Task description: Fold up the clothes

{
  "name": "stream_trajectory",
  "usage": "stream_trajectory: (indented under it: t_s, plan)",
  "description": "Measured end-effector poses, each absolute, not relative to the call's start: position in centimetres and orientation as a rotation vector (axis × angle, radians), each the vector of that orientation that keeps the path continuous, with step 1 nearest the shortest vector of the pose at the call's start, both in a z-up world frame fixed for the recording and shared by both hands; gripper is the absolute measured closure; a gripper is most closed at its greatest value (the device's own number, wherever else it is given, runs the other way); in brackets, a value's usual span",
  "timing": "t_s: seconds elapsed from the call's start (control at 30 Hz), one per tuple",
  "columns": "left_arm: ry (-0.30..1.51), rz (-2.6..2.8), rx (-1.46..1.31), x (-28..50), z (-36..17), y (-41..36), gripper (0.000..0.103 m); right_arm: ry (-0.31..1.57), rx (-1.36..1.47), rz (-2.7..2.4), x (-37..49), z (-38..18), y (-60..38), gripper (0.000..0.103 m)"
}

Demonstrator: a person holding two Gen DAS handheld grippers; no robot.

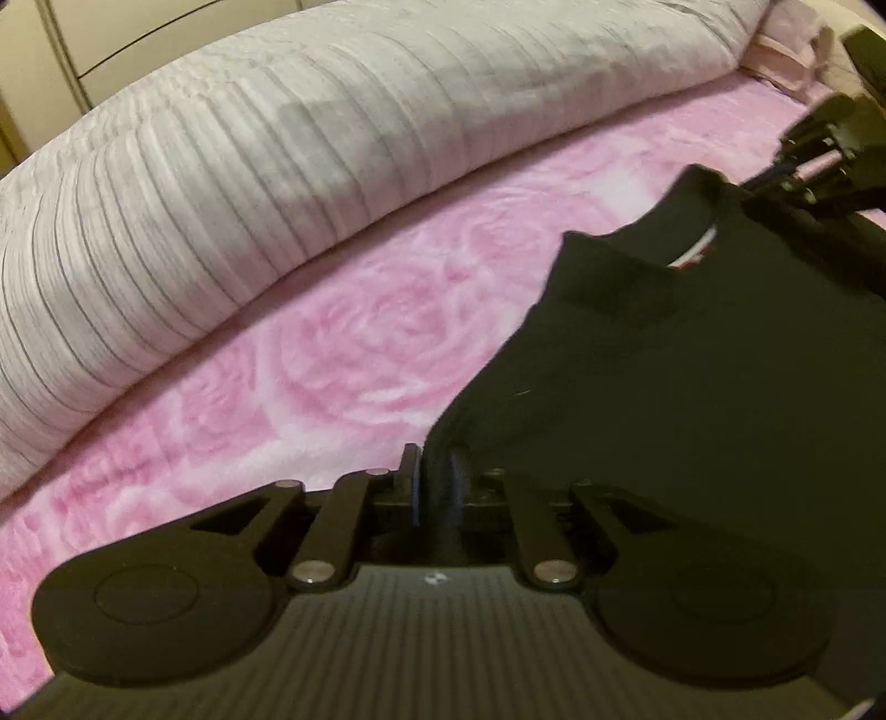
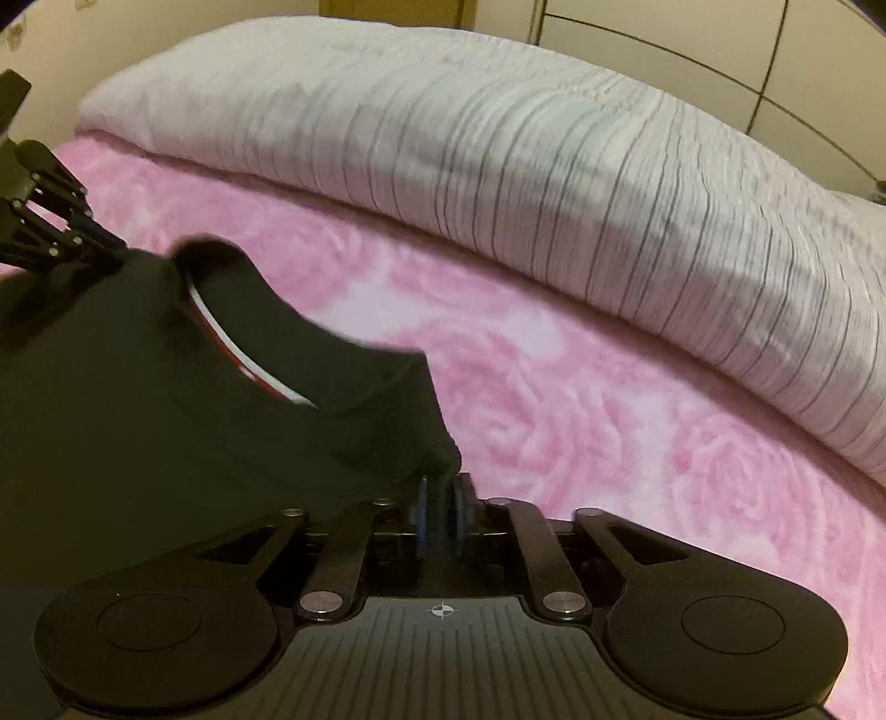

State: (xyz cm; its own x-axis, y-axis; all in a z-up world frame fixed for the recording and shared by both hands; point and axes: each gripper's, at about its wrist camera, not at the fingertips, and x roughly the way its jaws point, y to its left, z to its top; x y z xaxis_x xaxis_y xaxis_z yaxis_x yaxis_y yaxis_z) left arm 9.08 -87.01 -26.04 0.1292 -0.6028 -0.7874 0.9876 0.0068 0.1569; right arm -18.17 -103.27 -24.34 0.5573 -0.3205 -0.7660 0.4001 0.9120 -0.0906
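Note:
A black T-shirt (image 1: 692,354) with a red and white neck label hangs stretched between both grippers above a pink rose-patterned blanket (image 1: 343,343). My left gripper (image 1: 437,476) is shut on the shirt's left edge, near the shoulder. My right gripper (image 2: 440,498) is shut on the opposite edge of the same black T-shirt (image 2: 138,421). The collar (image 2: 238,343) faces away from me. In the left wrist view the right gripper (image 1: 797,183) shows at the upper right; in the right wrist view the left gripper (image 2: 83,238) shows at the upper left. The shirt's lower part is hidden.
A long white pillow with thin grey stripes (image 1: 232,183) lies along the far side of the blanket (image 2: 609,421), seen again in the right wrist view as the pillow (image 2: 554,183). Cream cupboard doors (image 2: 720,50) stand behind it.

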Motion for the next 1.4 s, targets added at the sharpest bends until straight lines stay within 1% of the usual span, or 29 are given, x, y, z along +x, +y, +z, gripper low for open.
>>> stream_trajectory:
  t_s: [0.03, 0.07, 0.1, 0.33, 0.47, 0.63, 0.73, 0.77, 0.83, 0.87, 1.03, 1.13, 1.2, 1.3, 1.4]
  plan:
    - [0.6, -1.355, 0.811, 9.4, -26.2, -86.9, 0.069, 0.858, 0.115, -0.454, -19.1, -24.1, -103.2, 0.072]
    - [0.599, -1.343, 0.794, 9.7, -26.1, -86.5, 0.069, 0.832, 0.133, -0.481, -20.0, -23.8, -103.1, 0.06]
    - [0.593, -1.339, 0.782, 9.9, -25.9, -86.0, 0.069, 0.807, 0.15, -0.508, -21.1, -23.5, -103.1, 0.058]
    - [0.497, -1.305, 0.753, 9.2, -23.0, -80.9, 0.07, 0.664, 0.304, -0.766, -33.3, -20.1, -101.1, 0.056]
    - [0.47, -1.334, 0.756, 6.6, -21.8, -77.5, 0.07, 0.689, 0.34, -0.914, -40.7, -20.6, -97.8, 0.056]
    - [0.431, -1.374, 0.75, 0.8, -19.7, -72.0, 0.069, 0.721, 0.335, -1.036, -48.1, -20.5, -93.2, 0.056]
    - [0.395, -1.396, 0.81, -4.5, -18.7, -67.2, 0.064, 0.722, 0.306, -1.057, -51.2, -19.6, -89.7, 0.055]
    - [0.394, -1.4, 0.827, -6.1, -18.6, -65.6, 0.063, 0.714, 0.307, -1.056, -52.3, -19.3, -88.6, 0.055]
    - [0.412, -1.404, 0.845, -9.1, -18.7, -62.6, 0.058, 0.706, 0.297, -1.059, -54.5, -19.0, -86.3, 0.053]
    - [0.418, -1.404, 0.852, -10.4, -19.0, -61.4, 0.058, 0.734, 0.27, -1.048, -55.3, -19.3, -85.3, 0.052]
    - [0.441, -1.399, 0.888, -16.2, -21.1, -56.3, 0.058, 0.827, 0.043, -0.944, -56.5, -21.4, -82.3, 0.052]
    - [0.466, -1.38, 0.913, -18.0, -22.8, -55.2, 0.058, 0.883, -0.108, -0.919, -55.7, -22.5, -82.5, 0.052]
    - [0.501, -1.379, 0.9, -18.3, -23.6, -55.2, 0.058, 0.852, -0.107, -0.922, -55.3, -22.1, -84.0, 0.052]
    - [0.545, -1.373, 0.867, -18.6, -24.5, -55.7, 0.058, 0.763, 0.006, -0.96, -55.0, -21.3, -87.3, 0.052]
    - [0.56, -1.368, 0.847, -18.5, -24.9, -56.7, 0.057, 0.786, 0.063, -0.999, -53.3, -21.9, -90.6, 0.052]
